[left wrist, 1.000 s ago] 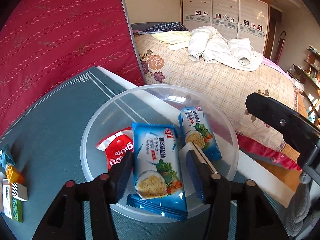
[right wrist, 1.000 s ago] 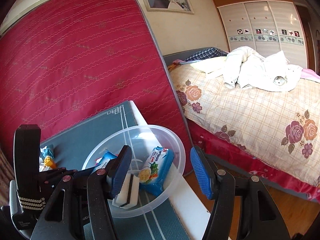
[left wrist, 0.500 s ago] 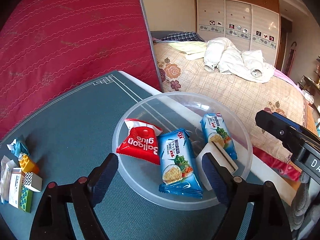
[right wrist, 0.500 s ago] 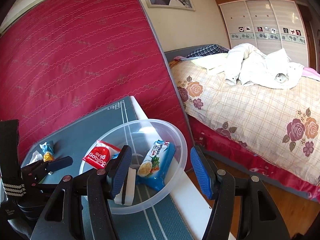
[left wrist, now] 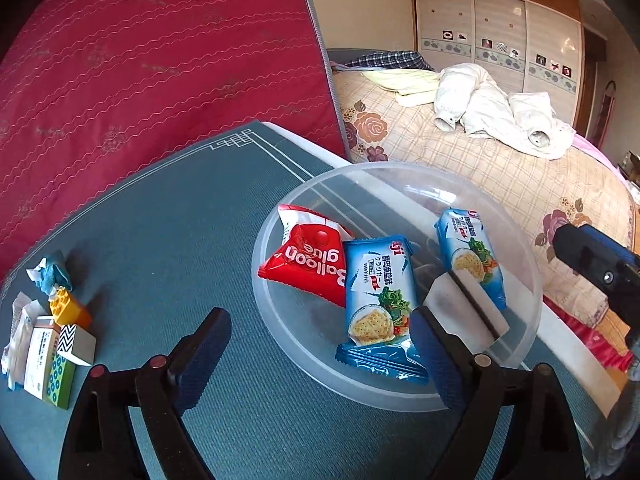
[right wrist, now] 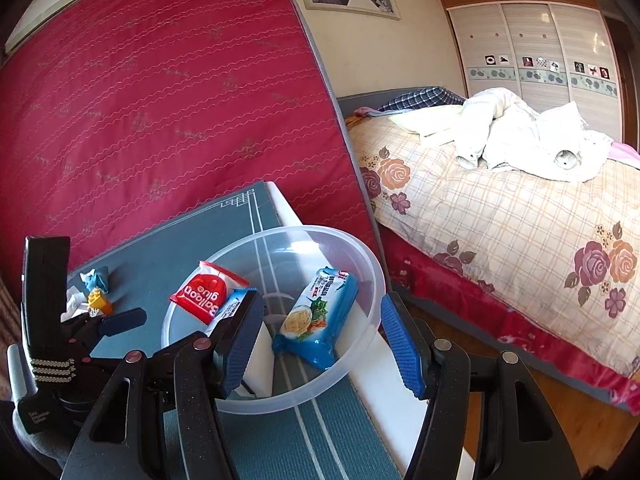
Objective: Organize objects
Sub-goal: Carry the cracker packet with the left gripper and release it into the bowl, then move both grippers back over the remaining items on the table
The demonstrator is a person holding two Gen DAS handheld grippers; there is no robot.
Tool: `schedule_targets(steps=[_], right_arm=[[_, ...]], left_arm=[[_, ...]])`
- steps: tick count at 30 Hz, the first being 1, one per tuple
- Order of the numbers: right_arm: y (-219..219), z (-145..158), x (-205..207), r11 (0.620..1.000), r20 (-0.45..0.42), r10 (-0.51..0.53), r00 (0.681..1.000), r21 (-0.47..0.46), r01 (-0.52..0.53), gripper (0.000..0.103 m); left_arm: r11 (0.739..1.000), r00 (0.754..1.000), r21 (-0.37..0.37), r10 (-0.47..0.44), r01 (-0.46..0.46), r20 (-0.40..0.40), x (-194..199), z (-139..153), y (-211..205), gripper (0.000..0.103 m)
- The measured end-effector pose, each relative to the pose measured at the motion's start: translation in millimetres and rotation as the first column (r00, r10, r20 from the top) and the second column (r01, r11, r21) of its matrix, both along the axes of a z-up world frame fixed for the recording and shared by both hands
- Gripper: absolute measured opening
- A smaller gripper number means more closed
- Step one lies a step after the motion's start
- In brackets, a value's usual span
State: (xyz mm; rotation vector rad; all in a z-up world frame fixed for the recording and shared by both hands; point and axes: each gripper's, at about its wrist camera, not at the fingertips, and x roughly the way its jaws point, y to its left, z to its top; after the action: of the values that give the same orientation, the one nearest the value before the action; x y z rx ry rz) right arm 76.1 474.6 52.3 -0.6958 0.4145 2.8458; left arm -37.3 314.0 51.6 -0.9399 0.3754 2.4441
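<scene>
A clear plastic bowl (left wrist: 516,344) (right wrist: 360,252) stands on the teal mat near the table's right edge. In it lie a red "Balloon glue" packet (left wrist: 308,260) (right wrist: 202,290), two blue cracker packets (left wrist: 378,300) (left wrist: 470,254) (right wrist: 318,318) and a white block with a dark stripe (left wrist: 464,308) (right wrist: 258,360). My left gripper (left wrist: 320,360) is open and empty, just in front of the bowl. My right gripper (right wrist: 320,344) is open and empty over the bowl's near right rim. A yellow-orange toy brick (left wrist: 66,312) (right wrist: 100,300) and small boxes (left wrist: 48,356) lie at the far left.
A blue-white crumpled wrapper (left wrist: 50,276) (right wrist: 96,278) lies beside the brick. A red mattress (left wrist: 140,60) leans behind the table. A bed (right wrist: 500,200) stands to the right, across a gap of wooden floor (right wrist: 560,432). The table's white edge (right wrist: 384,392) runs under the bowl.
My left gripper opened, let go of the blue cracker packet into the bowl, and drew back toward the left. The right gripper stayed open and almost still.
</scene>
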Motion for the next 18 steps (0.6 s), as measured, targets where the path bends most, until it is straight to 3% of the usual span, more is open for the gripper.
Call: schedule_targets(steps=[18], right_arm=[[-44, -5, -4, 0.995, 0.054, 0.085, 0.995, 0.049, -0.088, 0.063]], left_arm=[[0.992, 0.992, 0.02, 0.129, -0.128, -0.012, 4, 6, -57, 0.102]])
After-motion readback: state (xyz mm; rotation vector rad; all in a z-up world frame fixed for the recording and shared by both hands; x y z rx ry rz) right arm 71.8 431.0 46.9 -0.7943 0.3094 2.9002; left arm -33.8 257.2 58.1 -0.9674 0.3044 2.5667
